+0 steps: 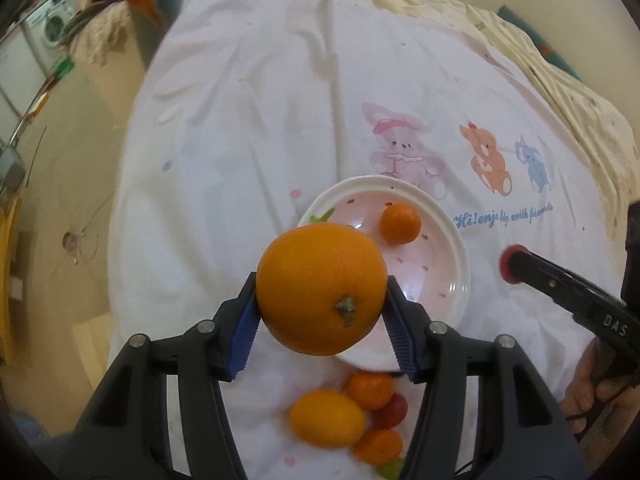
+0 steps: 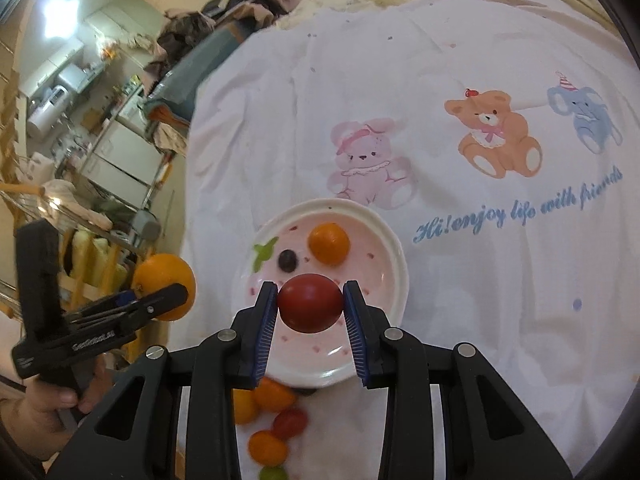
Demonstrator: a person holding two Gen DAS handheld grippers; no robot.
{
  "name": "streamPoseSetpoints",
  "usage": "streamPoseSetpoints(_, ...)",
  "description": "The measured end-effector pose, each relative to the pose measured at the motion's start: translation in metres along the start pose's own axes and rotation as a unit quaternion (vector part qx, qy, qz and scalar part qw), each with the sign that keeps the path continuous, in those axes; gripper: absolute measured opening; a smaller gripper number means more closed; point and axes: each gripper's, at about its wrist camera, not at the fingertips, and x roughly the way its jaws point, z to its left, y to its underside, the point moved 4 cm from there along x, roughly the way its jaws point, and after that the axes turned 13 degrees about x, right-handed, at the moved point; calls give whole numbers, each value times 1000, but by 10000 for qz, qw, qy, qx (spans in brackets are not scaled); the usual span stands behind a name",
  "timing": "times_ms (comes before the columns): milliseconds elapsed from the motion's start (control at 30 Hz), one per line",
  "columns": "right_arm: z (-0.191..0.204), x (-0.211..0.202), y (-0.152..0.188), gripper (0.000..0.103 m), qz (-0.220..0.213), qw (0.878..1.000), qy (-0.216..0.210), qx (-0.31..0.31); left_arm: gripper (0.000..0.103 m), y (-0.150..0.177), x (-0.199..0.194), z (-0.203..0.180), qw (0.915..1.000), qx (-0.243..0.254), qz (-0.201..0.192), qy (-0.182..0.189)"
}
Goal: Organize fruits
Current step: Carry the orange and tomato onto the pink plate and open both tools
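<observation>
My left gripper point(image 1: 322, 300) is shut on a large orange point(image 1: 320, 290) and holds it above the near left rim of a white bowl point(image 1: 448, 240) with a pink inside. A small mandarin point(image 1: 400, 223) lies in the bowl. My right gripper point(image 2: 310, 308) is shut on a red tomato point(image 2: 310, 302) and holds it over the near part of the bowl point(image 2: 394, 256), where the mandarin point(image 2: 329, 244) and a dark grape point(image 2: 287, 260) lie. The left gripper with its orange point(image 2: 160, 276) shows at the left of the right wrist view.
Several loose fruits lie on the white cartoon-print cloth point(image 1: 280, 100) in front of the bowl: a yellow lemon point(image 1: 326, 418), small mandarins point(image 1: 370, 390), a red tomato point(image 1: 392, 410). The cloth's left edge drops to the floor point(image 1: 60, 200). Shelves and clutter point(image 2: 100, 140) stand at left.
</observation>
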Motion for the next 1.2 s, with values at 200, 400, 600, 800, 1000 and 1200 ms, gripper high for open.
streamPoseSetpoints(200, -20, 34, -8, 35, 263, 9994, 169, 147, 54, -8, 38, -11, 9995, 72, 277, 112)
streamPoseSetpoints(400, -35, 58, -12, 35, 451, 9981, 376, 187, 54, -11, 72, -17, 9983, 27, 524, 266)
streamPoseSetpoints(600, -46, 70, -15, 35, 539, 9972, 400, 327, 54, -13, 96, -21, 9972, -46, 697, 276)
streamPoseSetpoints(800, -45, 73, -17, 36, 546, 9974, 379, 277, 54, -22, 102, -24, 9972, -80, 669, 310)
streamPoseSetpoints(1000, -44, 75, -15, 36, 585, 9973, 359, 255, 55, -18, 104, -23, 9962, -97, 826, 271)
streamPoseSetpoints(1200, -45, 76, -17, 37, 602, 9972, 305, 330, 56, -16, 106, -22, 9959, -57, 884, 193)
